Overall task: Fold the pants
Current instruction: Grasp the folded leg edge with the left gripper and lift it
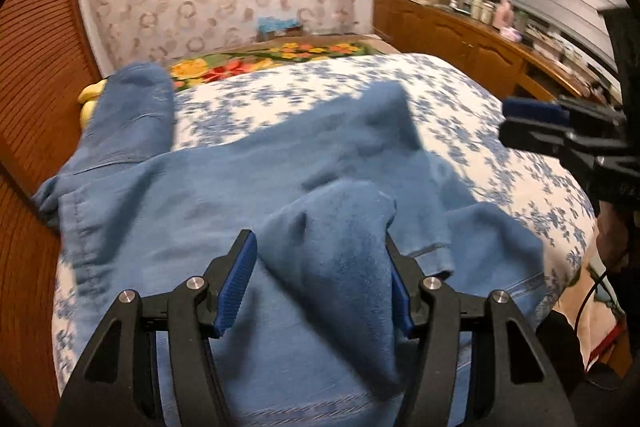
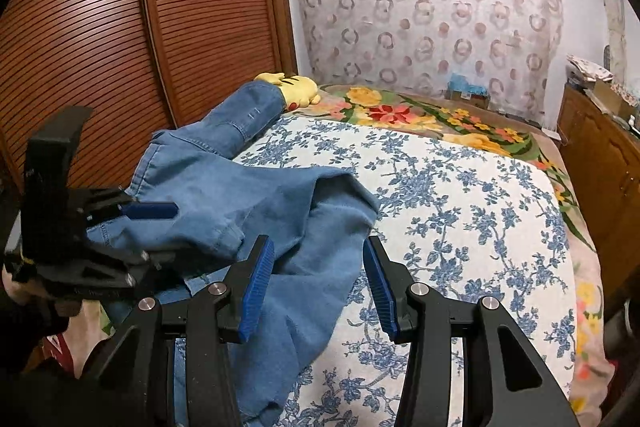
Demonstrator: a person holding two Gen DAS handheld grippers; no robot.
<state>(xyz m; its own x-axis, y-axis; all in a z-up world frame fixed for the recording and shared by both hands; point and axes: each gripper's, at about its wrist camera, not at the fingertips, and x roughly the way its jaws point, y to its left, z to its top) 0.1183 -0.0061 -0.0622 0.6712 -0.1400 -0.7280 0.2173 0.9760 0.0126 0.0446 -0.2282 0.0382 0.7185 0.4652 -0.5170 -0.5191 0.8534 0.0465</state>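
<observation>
Blue denim pants (image 1: pixel 224 187) lie crumpled on the bed with the white and blue flowered cover (image 1: pixel 460 99). One leg runs to the far left toward the wardrobe. My left gripper (image 1: pixel 320 243) is open, its blue pads on either side of a raised fold of denim, not clamped on it. My right gripper (image 2: pixel 318 247) is open above the near edge of the pants (image 2: pixel 260 195) and holds nothing. The left gripper also shows in the right wrist view (image 2: pixel 152 211), and the right one in the left wrist view (image 1: pixel 532 123).
A slatted wooden wardrobe (image 2: pixel 120 27) stands along the bed's left side. A yellow plush toy (image 2: pixel 296 89) and a bright flowered blanket (image 2: pixel 420 115) lie at the head. A wooden dresser (image 1: pixel 460 31) with clutter is on the right.
</observation>
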